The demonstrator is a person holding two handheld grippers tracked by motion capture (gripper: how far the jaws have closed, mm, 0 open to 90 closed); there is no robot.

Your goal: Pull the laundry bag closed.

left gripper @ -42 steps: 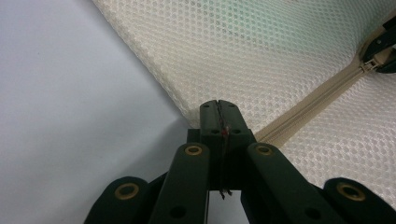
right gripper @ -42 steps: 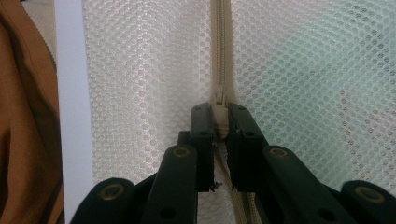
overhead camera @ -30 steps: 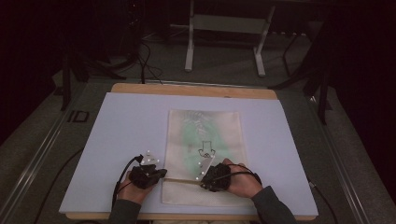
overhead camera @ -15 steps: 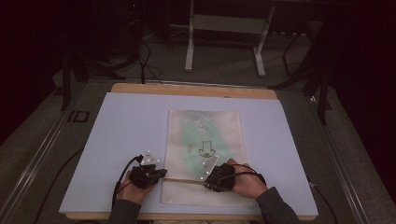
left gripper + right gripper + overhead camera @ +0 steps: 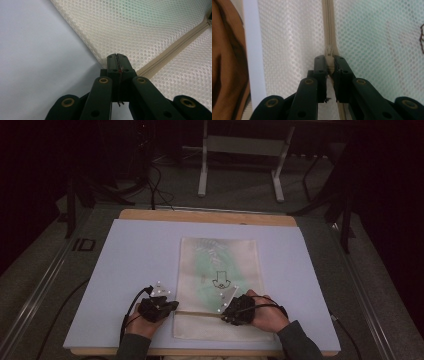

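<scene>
A cream mesh bag (image 5: 220, 265) lies flat on the pale board (image 5: 135, 255), with something green showing through its mesh. A beige zipper (image 5: 200, 312) crosses the bag near its front end. My left gripper (image 5: 172, 306) is shut on the bag's left edge where the zipper ends; the left gripper view shows the jaws (image 5: 117, 57) pinching the mesh (image 5: 150, 25) beside the zipper (image 5: 175, 42). My right gripper (image 5: 226, 312) sits on the zipper line, shut on the zipper pull (image 5: 329, 51), with the zipper (image 5: 327, 20) running straight ahead of it.
The board rests on a wooden tabletop (image 5: 200, 215), whose near edge (image 5: 227, 62) also lies close beside my right gripper. Beyond the table, a metal stand (image 5: 240, 165) and cables stand on a dark floor. Bare board lies left and right of the bag.
My right hand and gripper have shifted slightly to the right along the zipper line. The left gripper has stayed where it was.
</scene>
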